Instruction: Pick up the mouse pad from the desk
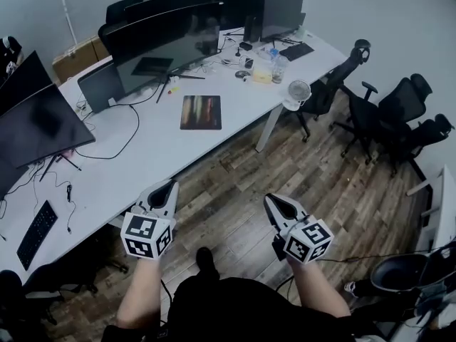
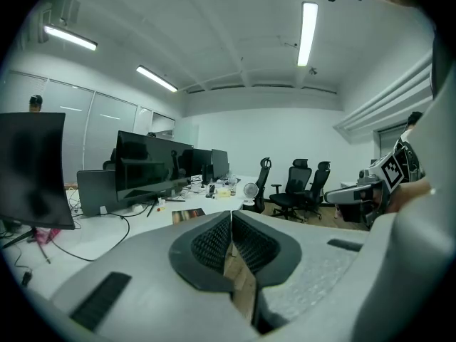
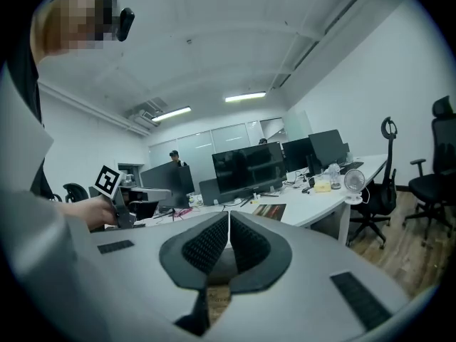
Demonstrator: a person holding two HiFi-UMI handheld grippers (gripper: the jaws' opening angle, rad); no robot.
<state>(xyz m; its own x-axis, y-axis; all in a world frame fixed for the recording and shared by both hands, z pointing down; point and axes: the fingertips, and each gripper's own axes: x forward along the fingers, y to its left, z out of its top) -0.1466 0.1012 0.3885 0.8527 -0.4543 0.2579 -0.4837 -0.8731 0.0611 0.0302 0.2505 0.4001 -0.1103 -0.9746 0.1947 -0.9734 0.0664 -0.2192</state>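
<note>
Head view: the left gripper (image 1: 171, 184) and right gripper (image 1: 269, 199) are held side by side on extended forearms, pointing slightly below level, above the wooden floor (image 1: 235, 169) and just short of the counter (image 1: 142, 159). In each gripper view the fingers (image 2: 211, 244) are clenched tip to tip with nothing between them. The mouse pad (image 1: 201, 112) lies flat on the counter, well apart from both grippers, in front of the row of monitors (image 1: 167, 45).

Only the head view shows the keyboard (image 1: 35, 232) at the near left. Only the right gripper view shows a person (image 3: 174, 156) standing behind the monitors, and only the left gripper view shows the ceiling lights (image 2: 308, 33). A desk fan (image 1: 298, 91) stands at the counter's right end, with office chairs (image 1: 399, 112) beyond it.
</note>
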